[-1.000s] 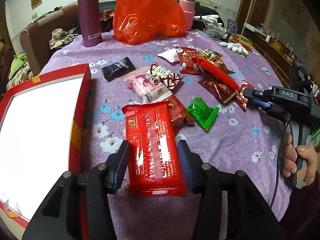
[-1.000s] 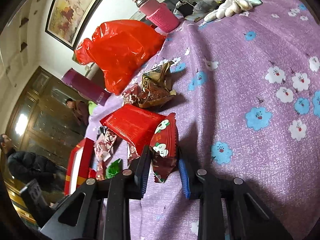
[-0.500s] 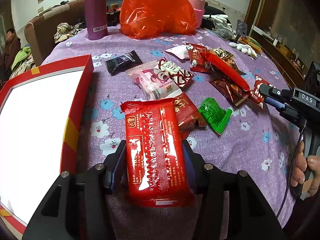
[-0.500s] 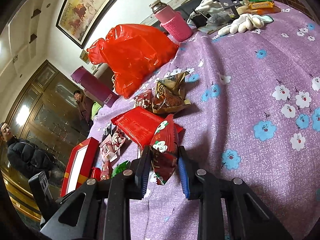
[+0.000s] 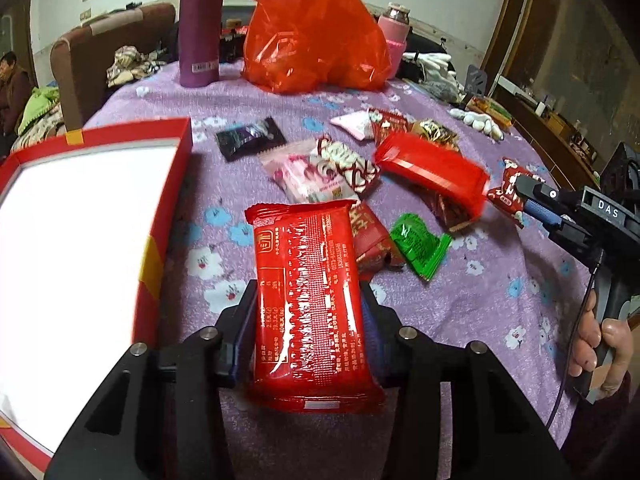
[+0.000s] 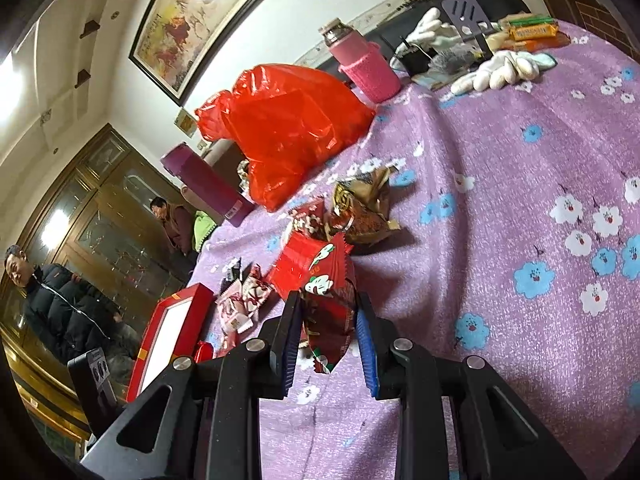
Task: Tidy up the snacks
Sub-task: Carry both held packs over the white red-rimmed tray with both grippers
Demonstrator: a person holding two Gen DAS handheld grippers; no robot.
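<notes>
Two claws each grip a snack above the desk (image 5: 460,312) with its purple flowery cloth. Left claw (image 5: 308,328) squeezes a long shiny red pack (image 5: 310,304), flat, its length pointing away from the camera. Right claw (image 6: 326,336) pinches a small crinkly red packet (image 6: 330,312) standing on edge. Beside the left claw sits a red box (image 5: 166,216), white inside, with no snacks showing in it. Other shiny packs lie loose near a red plastic bag (image 5: 316,36)

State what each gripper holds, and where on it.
Left gripper: large red snack packet, clamped across its long sides. Right gripper: small red packet, pinched at its lower half.
</notes>
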